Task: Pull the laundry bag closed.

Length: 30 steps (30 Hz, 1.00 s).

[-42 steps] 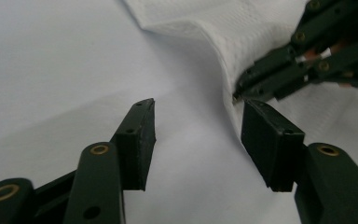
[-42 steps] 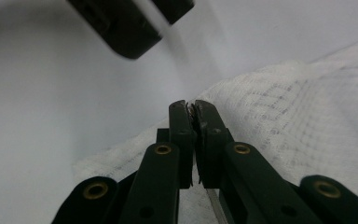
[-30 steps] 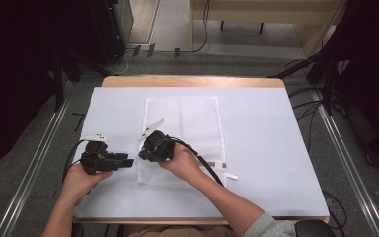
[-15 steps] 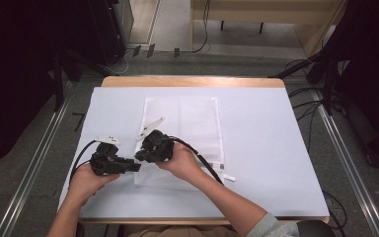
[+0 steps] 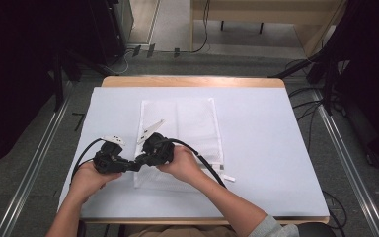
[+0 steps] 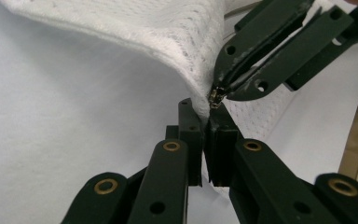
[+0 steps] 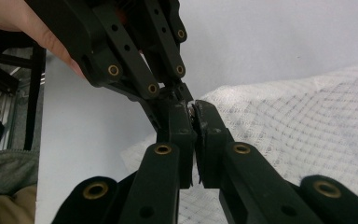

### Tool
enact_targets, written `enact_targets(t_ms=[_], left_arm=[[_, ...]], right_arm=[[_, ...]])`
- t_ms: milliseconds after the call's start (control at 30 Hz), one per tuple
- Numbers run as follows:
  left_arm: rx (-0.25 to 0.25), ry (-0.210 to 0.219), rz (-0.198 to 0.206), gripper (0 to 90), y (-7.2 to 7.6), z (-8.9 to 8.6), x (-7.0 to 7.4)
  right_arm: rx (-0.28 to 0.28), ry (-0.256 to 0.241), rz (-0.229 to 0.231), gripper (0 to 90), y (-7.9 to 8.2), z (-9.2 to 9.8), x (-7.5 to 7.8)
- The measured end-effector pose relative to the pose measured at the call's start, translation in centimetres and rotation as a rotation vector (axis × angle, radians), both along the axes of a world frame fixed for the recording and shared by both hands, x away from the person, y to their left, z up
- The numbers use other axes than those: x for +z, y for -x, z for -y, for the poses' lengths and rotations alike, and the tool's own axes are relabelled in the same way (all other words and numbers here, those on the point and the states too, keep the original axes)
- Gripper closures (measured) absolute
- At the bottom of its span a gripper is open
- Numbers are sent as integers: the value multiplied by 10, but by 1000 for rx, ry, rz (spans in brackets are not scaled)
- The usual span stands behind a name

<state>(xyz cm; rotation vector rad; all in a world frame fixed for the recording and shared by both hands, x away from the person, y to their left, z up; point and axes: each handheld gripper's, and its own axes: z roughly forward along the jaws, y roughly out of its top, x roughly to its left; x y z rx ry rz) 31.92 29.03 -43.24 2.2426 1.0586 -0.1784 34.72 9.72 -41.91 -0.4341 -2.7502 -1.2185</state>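
A white mesh bag point(image 5: 187, 123) lies flat on the white table point(image 5: 266, 148). Both grippers meet at its near left edge. My left gripper point(image 5: 136, 165) point(image 6: 205, 128) comes in from the left and is shut on the bag's lifted edge point(image 6: 168, 32). My right gripper point(image 5: 140, 160) point(image 7: 193, 116) points left and down, shut on the same edge of the bag point(image 7: 307, 121), tip to tip with the left one. In the left gripper view a small metal piece point(image 6: 214, 99) at the bag's edge sits between the right gripper's tips.
A small white tag point(image 5: 229, 177) lies on the table right of my right forearm. Cables trail from both grippers across the bag and table. Dark stands and floor rails flank the table.
My left gripper has moved right to the bag's edge and met the right gripper. The right gripper shifted slightly toward me, and the bag's edge is now lifted.
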Motion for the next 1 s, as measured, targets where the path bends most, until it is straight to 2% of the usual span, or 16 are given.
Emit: enact_targets(t_ms=[267, 400, 433, 667, 833, 900, 1000], left_arm=[[18, 2, -5, 887, -1, -1, 2], [11, 6, -21, 889, -2, 0, 3], [14, -1, -12, 889, -2, 0, 4], [14, 22, -12, 892, -1, -5, 7], [12, 23, 4, 890, -1, -8, 7], [7, 34, 27, 888, 1, -9, 7], [8, 47, 33, 887, 1, -9, 5]], right_arm=[[-9, -7, 36, 885, -1, 3, -6], [-16, -31, 22, 886, -1, 7, -10], [-16, -36, 22, 886, -1, 7, -10], [-11, -45, 80, 887, 2, 10, -10], [-23, -14, 75, 886, 0, 15, -13], [-23, -16, 66, 885, -3, 19, -14], [-28, -17, 55, 885, -4, 23, -14]])
